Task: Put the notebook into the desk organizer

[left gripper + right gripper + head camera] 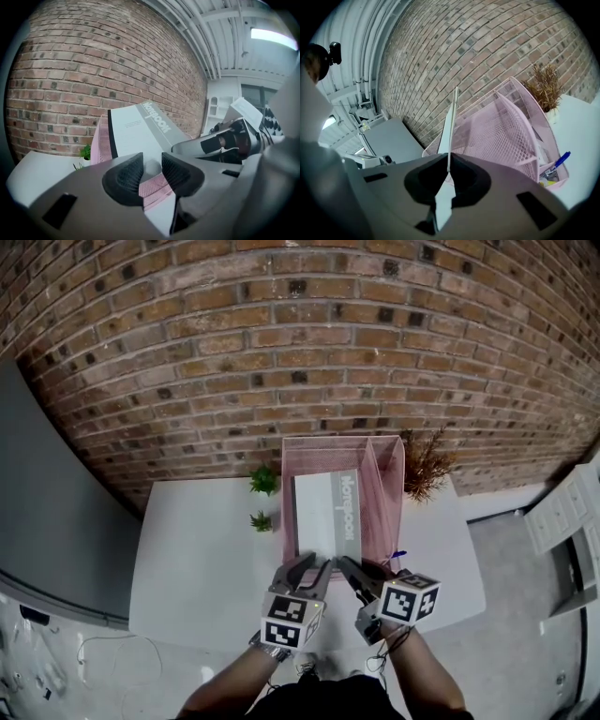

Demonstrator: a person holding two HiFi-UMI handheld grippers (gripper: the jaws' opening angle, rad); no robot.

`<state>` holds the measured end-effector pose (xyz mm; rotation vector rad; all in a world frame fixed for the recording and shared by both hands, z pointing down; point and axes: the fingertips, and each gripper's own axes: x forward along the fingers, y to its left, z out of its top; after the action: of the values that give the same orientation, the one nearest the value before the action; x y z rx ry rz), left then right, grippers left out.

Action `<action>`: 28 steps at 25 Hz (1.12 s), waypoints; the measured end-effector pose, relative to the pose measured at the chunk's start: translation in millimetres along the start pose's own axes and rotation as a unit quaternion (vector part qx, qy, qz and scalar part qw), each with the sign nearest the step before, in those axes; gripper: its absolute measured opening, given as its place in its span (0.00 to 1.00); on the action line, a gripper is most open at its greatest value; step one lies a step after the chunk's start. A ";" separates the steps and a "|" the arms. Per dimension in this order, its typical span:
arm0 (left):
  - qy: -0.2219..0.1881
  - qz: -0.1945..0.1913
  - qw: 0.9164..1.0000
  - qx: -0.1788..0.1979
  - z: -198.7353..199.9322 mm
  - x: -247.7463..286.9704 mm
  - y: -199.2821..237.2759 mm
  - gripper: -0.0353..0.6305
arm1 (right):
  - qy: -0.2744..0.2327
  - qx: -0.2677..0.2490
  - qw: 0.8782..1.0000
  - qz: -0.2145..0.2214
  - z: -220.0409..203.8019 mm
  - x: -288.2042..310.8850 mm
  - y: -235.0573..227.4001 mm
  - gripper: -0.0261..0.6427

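The notebook (pixel 326 505), white with a grey strip, leans in the wide compartment of the pink mesh desk organizer (pixel 386 465) on the white table (pixel 206 559). My right gripper (pixel 349 564) is shut on the notebook's near edge; the right gripper view shows the thin notebook (pixel 451 122) edge-on, pinched between the pads of the right gripper (pixel 448 161). My left gripper (pixel 316 564) sits just left of it. In the left gripper view its jaws (pixel 152 164) stand apart, with pink mesh showing through the gap and the notebook (pixel 136 129) beyond them, untouched.
Two small green plants (pixel 263 480) stand left of the organizer and a dried brown plant (pixel 427 465) at its right. A blue pen (pixel 557 164) sits in the organizer's (pixel 506 126) small side pocket. A brick wall rises behind the table. A white cabinet (pixel 562 512) is at far right.
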<state>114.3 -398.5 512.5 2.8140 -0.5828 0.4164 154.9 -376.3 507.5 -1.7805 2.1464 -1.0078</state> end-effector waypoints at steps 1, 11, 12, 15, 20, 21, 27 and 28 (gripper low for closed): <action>0.002 0.001 1.000 0.002 -0.9 1.7 0.6 0.24 | 0.003 -0.003 1.000 -0.004 0.9 0.1 -0.2 0.06; 0.013 0.011 1.000 0.002 -5.4 11.0 5.0 0.21 | 0.051 -0.057 0.997 -0.030 -5.8 8.6 -4.5 0.18; 0.013 0.013 1.000 0.003 -6.1 11.3 5.0 0.21 | 0.055 -0.061 0.996 -0.029 -7.3 9.4 -4.6 0.18; 0.014 0.016 1.000 0.003 -6.3 11.8 5.0 0.21 | 0.064 -0.069 0.995 -0.029 -8.9 10.7 -6.1 0.20; 0.013 0.019 1.000 0.006 -3.3 11.7 4.8 0.21 | 0.073 -0.078 0.994 -0.028 -9.8 10.0 -6.8 0.22; 0.013 0.020 1.000 0.005 -3.3 11.8 4.7 0.21 | 0.075 -0.079 0.994 -0.028 -10.1 9.5 -6.9 0.22; 0.014 0.023 1.000 0.003 -5.1 12.5 5.5 0.21 | 0.078 -0.086 0.993 -0.035 -11.4 0.2 -9.0 0.24; 0.014 0.024 1.000 0.003 -5.7 12.6 6.1 0.20 | 0.077 -0.085 0.993 -0.037 -11.9 -2.4 -10.1 0.24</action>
<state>121.5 -406.7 522.9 2.7989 -0.6464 0.4674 157.3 -370.0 521.9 -1.9291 2.3390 -1.0389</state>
